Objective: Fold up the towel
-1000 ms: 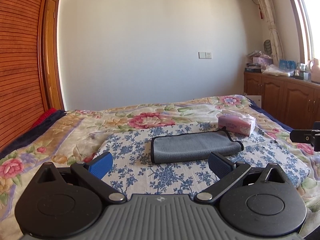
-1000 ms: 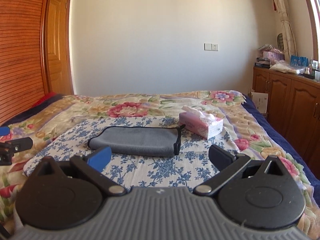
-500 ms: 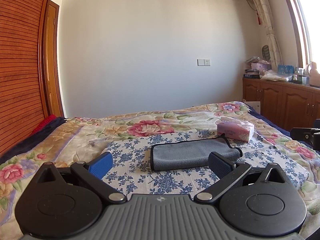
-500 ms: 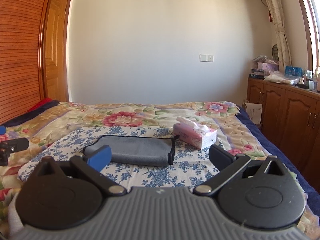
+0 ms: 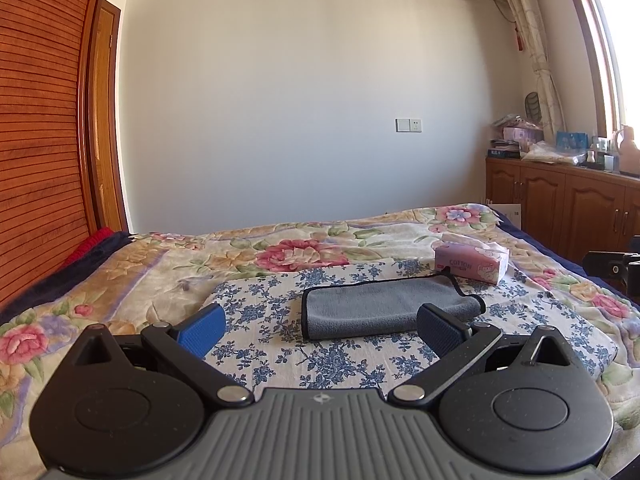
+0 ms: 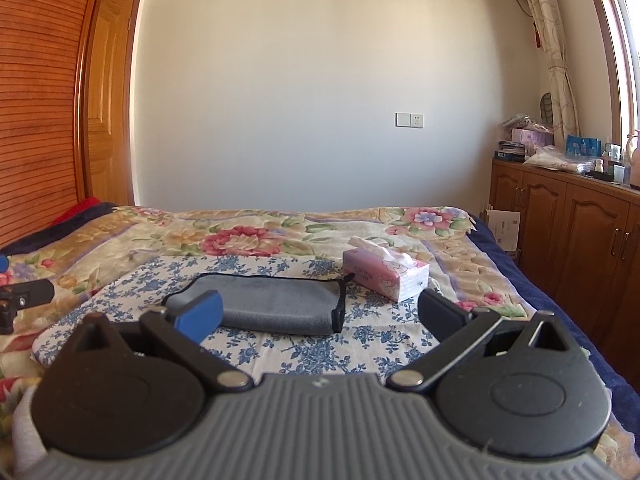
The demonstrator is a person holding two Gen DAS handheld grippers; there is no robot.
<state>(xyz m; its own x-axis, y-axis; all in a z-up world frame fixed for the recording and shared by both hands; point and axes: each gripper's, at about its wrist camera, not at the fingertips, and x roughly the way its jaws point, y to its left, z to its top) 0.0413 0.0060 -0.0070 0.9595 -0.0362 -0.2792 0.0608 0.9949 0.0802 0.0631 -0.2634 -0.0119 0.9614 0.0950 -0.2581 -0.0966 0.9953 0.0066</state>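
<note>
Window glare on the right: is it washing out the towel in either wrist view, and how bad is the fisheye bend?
Left wrist view: window blown out, towel evenly lit and sharp. Right wrist view: same glare at the window, towel clear. In both, door frame and walls bow strongly near the edges.

Towel (image 5: 384, 309) lies on the bed (image 5: 248, 252), tissue box (image 5: 472, 262) behind-right.

One towel (image 5: 384, 311), one tissue box (image 5: 472, 263), two hand-held grippers (image 5: 320, 330) (image 6: 320, 316).
</note>
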